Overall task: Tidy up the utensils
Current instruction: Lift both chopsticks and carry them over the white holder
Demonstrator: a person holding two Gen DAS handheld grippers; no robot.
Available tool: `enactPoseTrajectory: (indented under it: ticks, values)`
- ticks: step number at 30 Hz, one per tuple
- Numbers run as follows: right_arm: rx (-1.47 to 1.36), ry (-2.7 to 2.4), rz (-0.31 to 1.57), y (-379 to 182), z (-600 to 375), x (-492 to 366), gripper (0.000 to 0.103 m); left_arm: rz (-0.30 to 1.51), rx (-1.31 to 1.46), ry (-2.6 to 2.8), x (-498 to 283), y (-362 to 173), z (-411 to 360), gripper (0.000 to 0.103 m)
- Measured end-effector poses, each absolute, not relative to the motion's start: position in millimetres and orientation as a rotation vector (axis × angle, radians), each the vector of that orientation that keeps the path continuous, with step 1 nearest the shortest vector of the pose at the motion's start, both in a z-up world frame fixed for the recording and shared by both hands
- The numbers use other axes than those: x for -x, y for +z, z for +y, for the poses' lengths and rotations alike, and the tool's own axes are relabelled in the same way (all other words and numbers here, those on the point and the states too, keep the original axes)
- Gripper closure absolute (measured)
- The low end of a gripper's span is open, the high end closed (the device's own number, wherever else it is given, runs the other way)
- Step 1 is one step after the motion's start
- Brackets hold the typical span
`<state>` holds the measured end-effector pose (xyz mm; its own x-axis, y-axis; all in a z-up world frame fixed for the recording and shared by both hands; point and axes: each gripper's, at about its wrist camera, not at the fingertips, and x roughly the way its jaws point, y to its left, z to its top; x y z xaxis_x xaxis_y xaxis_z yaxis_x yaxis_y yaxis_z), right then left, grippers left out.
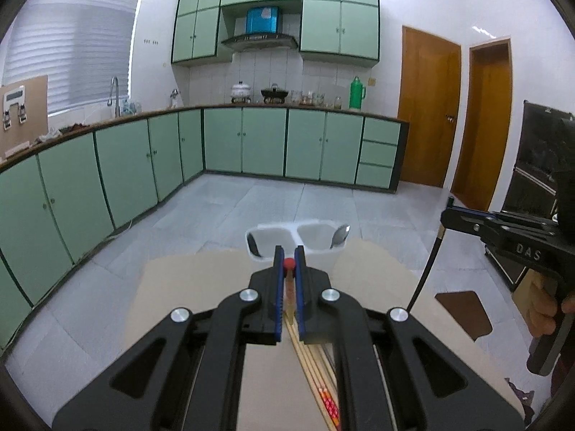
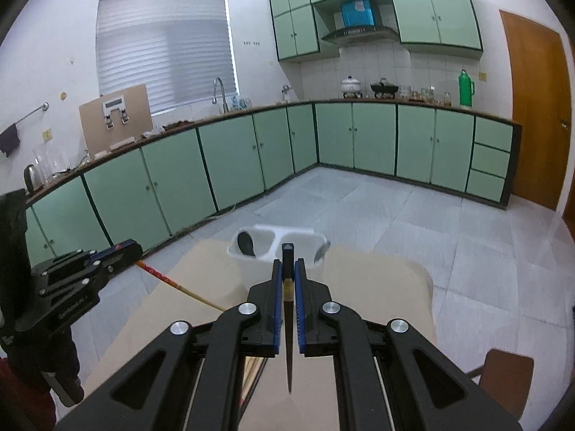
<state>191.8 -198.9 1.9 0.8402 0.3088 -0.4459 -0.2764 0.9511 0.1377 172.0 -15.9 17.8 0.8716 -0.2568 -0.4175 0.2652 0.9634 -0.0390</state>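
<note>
My left gripper [image 1: 289, 256] is shut on a wooden chopstick with a red end [image 1: 288, 264]; its shaft also shows in the right wrist view [image 2: 169, 280]. My right gripper [image 2: 287, 265] is shut on a black chopstick [image 2: 287, 309], which also shows in the left wrist view [image 1: 429, 262]. Both are held above the tan table [image 1: 201, 287], just short of a white two-compartment utensil holder [image 1: 316, 248] at the table's far edge. The holder has a black spoon [image 2: 247, 243] in its left compartment and a metal spoon [image 1: 340, 236] in its right. More wooden chopsticks [image 1: 320, 377] lie on the table under my left gripper.
A brown chair seat [image 2: 503, 377] stands to the right of the table. Green kitchen cabinets [image 1: 222, 143] run along the far and left walls beyond a grey tiled floor. Wooden doors [image 1: 427, 107] are at the far right.
</note>
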Motion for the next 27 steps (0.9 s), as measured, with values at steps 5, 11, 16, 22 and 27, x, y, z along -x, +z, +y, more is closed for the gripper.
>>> enactPoseTrajectory:
  ticks: [5,11,16,22,27]
  values:
    - [-0.063,0.335,0.416,35.0,-197.3,-200.2,0.096,0.364,-0.027,-0.274,-171.0,45.6,-16.9,0.099]
    - [-0.076,0.329,0.330,72.4,-197.7,-225.2,0.096,0.272,-0.036,-0.276,-186.9,82.4,-28.5,0.099]
    - [-0.096,0.299,0.262,93.0,-199.4,-254.7,0.096,0.258,-0.057,-0.270,-209.9,91.5,-41.1,0.099]
    - [-0.086,0.254,0.229,86.0,-190.0,-290.9,0.096,0.303,-0.063,-0.264,-240.2,78.8,-48.7,0.099]
    - [-0.083,0.240,0.264,62.9,-181.5,-320.8,0.096,0.347,-0.046,-0.260,-265.0,61.6,-50.8,0.099]
